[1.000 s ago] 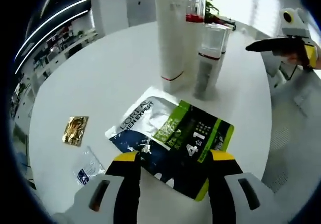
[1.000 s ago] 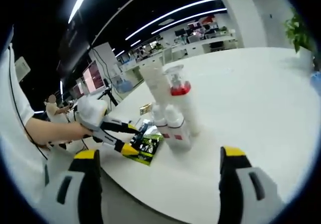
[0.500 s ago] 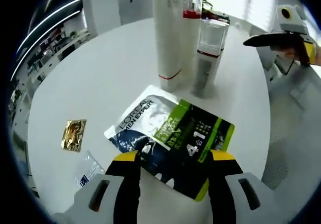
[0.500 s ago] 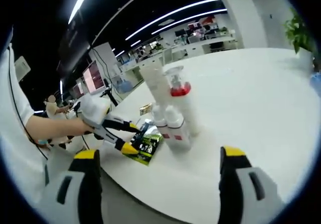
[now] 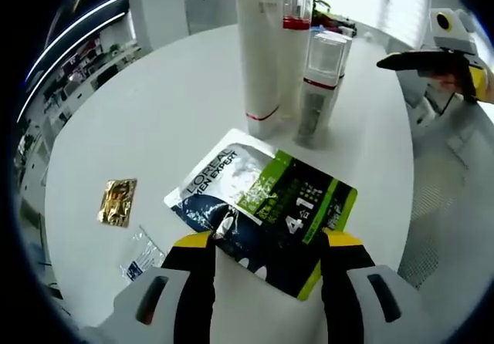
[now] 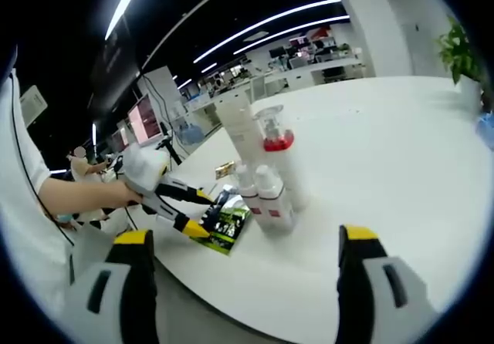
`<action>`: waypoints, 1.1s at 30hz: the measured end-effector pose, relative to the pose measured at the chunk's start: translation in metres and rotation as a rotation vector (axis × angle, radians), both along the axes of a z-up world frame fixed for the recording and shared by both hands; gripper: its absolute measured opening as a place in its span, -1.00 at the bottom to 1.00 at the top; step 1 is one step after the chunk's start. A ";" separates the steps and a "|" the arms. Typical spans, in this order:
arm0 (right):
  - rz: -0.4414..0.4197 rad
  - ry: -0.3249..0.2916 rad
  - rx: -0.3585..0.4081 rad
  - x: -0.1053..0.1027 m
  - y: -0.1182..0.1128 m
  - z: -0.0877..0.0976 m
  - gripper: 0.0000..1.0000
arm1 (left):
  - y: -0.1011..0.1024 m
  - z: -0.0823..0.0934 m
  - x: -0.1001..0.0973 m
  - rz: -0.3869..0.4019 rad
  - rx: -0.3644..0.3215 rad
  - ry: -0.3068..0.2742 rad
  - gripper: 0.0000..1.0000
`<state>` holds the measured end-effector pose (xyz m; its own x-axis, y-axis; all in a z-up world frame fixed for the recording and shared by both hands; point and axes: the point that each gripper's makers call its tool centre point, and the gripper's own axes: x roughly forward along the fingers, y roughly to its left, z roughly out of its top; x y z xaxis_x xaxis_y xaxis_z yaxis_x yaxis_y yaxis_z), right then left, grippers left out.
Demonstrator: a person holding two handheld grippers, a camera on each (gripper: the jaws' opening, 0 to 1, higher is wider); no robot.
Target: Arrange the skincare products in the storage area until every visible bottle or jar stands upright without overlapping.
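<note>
Bottles stand grouped near the middle of the round white worktop (image 5: 154, 105). In the left gripper view we count a tall white tube (image 5: 258, 51) with a red band near its base, a clear-capped bottle with a red collar (image 5: 293, 28) just behind it, and a shorter bottle with a clear cap (image 5: 318, 89) just beside them; all are upright. In the right gripper view the same cluster (image 6: 262, 166) shows two small white bottles in front (whether any of them touch, we cannot tell).

A flat dark-blue and green sachet (image 5: 262, 209) printed "L'OREAL MEN EXPERT" lies on the worktop near the bottles. Its near edge sits between the yellow-tipped fingers of the left gripper (image 5: 262, 244), which stand at a moderate spread on either side of it; we cannot tell whether they touch it. In the right gripper view, the left gripper (image 6: 189, 213) is held by a hand (image 6: 116, 197) at the sachet's edge.

A small gold packet (image 5: 117, 201) and a clear packet (image 5: 140, 253) lie apart to the sachet's left.

The right gripper (image 6: 243, 244) hangs off the worktop's edge, fingers wide apart and holding nothing; its black tip (image 5: 421, 60) enters the left gripper view from the right.
</note>
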<state>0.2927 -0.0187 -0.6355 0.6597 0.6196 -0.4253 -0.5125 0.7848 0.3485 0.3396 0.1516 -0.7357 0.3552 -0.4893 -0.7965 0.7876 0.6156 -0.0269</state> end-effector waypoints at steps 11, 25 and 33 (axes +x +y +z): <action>0.015 -0.021 -0.001 -0.004 0.003 0.007 0.99 | 0.010 0.017 -0.010 0.055 -0.021 -0.005 0.20; 0.038 -0.045 -0.004 -0.011 0.005 0.015 0.99 | 0.023 0.032 -0.032 0.125 -0.066 0.002 0.31; 0.055 -0.051 -0.015 -0.013 0.005 0.015 0.99 | 0.037 0.044 -0.041 0.187 -0.099 -0.009 0.43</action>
<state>0.2801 -0.0142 -0.6203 0.6455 0.6498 -0.4013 -0.5721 0.7595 0.3095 0.2990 0.1882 -0.6919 0.4544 -0.4898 -0.7441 0.6602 0.7459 -0.0879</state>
